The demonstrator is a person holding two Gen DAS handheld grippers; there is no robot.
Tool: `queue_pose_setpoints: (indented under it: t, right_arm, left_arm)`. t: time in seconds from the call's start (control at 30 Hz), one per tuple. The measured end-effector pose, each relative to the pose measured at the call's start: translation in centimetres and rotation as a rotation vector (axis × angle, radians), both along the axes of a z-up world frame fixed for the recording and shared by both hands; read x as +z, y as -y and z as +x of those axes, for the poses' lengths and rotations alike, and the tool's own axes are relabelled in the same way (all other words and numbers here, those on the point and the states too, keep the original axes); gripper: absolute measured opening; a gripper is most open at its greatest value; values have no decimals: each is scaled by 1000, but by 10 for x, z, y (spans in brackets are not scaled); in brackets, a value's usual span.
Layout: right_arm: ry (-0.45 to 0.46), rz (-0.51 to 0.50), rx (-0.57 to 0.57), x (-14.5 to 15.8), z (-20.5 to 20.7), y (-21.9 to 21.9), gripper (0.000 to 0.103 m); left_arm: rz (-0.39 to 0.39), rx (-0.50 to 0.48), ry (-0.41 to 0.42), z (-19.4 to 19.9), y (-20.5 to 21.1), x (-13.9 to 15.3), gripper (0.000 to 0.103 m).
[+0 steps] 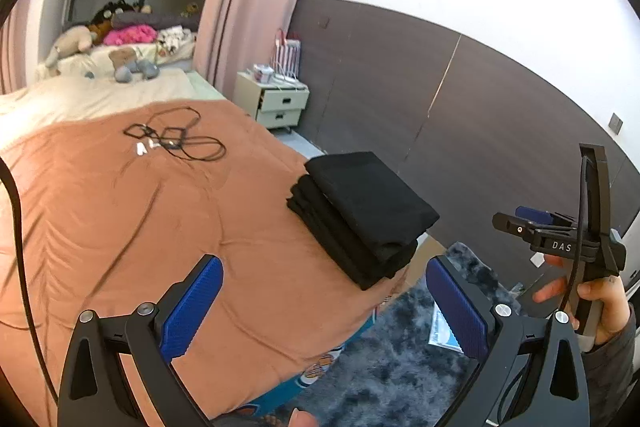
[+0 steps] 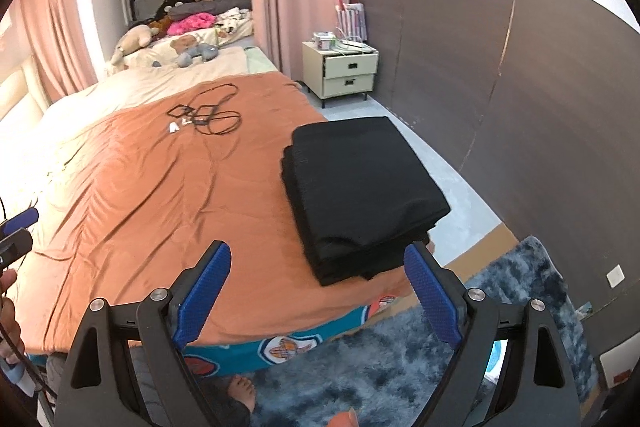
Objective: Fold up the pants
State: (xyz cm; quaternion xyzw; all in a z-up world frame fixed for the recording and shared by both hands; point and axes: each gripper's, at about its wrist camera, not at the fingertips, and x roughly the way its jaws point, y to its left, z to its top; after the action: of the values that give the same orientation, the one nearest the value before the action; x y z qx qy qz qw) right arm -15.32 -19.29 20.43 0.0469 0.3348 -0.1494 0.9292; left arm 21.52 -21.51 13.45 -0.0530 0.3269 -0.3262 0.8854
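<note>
A stack of folded black pants (image 1: 360, 215) lies at the right front corner of the bed, on the orange blanket (image 1: 140, 219). It also shows in the right wrist view (image 2: 360, 195). My left gripper (image 1: 324, 303) is open and empty, held above the bed's front edge, short of the stack. My right gripper (image 2: 318, 291) is open and empty, just in front of the stack's near edge. The right gripper also shows side-on at the right of the left wrist view (image 1: 532, 223), held in a hand. The left gripper's blue pads (image 2: 18, 221) peek in at the left edge of the right wrist view.
Black cables and small white parts (image 2: 204, 113) lie on the blanket further back. Stuffed toys and pillows (image 2: 180, 43) are at the head of the bed. A cream nightstand (image 2: 344, 71) stands by the dark wall. A grey-blue shaggy rug (image 2: 400, 367) covers the floor below.
</note>
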Motion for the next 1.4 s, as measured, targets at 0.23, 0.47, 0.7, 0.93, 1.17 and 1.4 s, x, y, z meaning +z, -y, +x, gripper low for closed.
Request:
queue_pose_setpoints:
  t: [0.23,0.47,0.7,0.93,1.17,1.4]
  right_arm:
    - [23,-5,44,-3,-30,-31,88]
    - [77,-10,89,-2,-69,-61,88]
    - [143,-29,118,-12,-111,-89,88]
    - [189,-17,140,-33,-137,-99,88]
    - [221,1,146,-57,-157,-107,88]
    - [272,34,159,-84,-174,-109,88]
  left_arm:
    - [3,46,64,-41,-48,10,102]
    - [1,117,123,-88,-99,19,103]
    - [-17,187,172,-133,-147,24,103]
    - [-5,228,220,-162,-181,20,103]
    - [19,250,252,-181,-198,10,103]
    - [49,277,284,-203,-207,-9,103]
